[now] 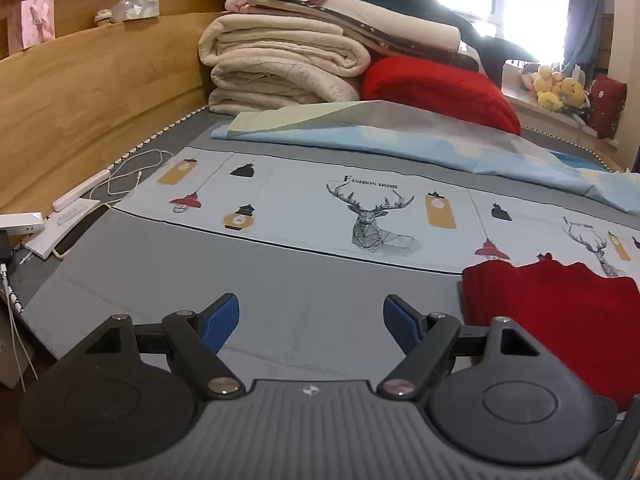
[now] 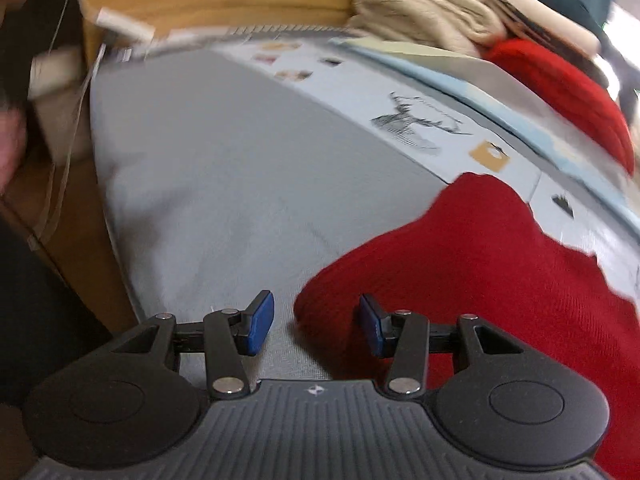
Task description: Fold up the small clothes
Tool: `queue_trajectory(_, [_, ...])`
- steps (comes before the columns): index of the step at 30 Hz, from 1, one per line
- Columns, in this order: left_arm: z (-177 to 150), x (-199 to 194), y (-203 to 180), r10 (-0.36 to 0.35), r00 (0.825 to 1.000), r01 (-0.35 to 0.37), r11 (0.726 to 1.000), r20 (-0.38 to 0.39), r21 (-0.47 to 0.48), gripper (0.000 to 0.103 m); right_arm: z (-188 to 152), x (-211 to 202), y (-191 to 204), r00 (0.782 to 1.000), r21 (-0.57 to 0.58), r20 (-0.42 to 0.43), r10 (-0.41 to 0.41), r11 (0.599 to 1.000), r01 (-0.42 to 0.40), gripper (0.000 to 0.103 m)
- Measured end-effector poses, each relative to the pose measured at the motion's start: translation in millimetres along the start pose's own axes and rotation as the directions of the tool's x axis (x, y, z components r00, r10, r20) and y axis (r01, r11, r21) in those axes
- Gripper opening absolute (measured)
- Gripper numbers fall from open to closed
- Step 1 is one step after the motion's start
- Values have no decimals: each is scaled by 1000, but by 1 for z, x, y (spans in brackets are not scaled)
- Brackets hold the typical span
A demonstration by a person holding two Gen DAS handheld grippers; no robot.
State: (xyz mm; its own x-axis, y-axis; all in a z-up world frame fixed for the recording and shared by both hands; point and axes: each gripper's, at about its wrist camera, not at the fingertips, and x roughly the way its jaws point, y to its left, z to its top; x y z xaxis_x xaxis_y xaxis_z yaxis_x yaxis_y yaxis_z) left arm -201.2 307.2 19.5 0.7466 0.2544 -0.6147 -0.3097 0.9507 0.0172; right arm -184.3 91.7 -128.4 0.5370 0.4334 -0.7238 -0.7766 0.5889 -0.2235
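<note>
A small red knit garment lies flat on the grey bed sheet, at the right of the left wrist view. My left gripper is open and empty, over bare sheet just left of the garment. In the blurred right wrist view the same red garment fills the right half. My right gripper is open, with the garment's near left corner lying between its blue pads; the jaws stand apart from the cloth.
A printed deer sheet and a light blue cover lie beyond. Folded cream blankets and a red cushion are stacked at the wooden headboard. White cables and chargers lie at the bed's left edge.
</note>
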Motion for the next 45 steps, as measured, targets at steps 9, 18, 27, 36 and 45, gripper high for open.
queue_trajectory(9, [4, 2, -10, 0, 1000, 0, 1000, 0, -2, 84, -3, 14, 13, 996, -116, -22, -85, 990, 82, 36])
queue_trajectory(18, [21, 11, -45, -51, 998, 48, 996, -32, -80, 84, 18, -53, -51, 983, 167, 168, -77, 985, 48, 19])
queue_trajectory(27, [41, 38, -142, -239, 967, 215, 951, -88, -221, 84, -75, -193, -220, 876, 746, 267, -401, 662, 75, 18])
queue_trajectory(36, [24, 43, -262, -314, 941, 317, 948, -122, 8, 84, -263, -212, -319, 900, 924, -289, -327, 150, 352, 22])
queue_trajectory(45, [3, 53, -307, -316, 932, 341, 931, -180, 132, 84, -245, -243, -364, 916, 877, -58, -397, 417, 237, 57])
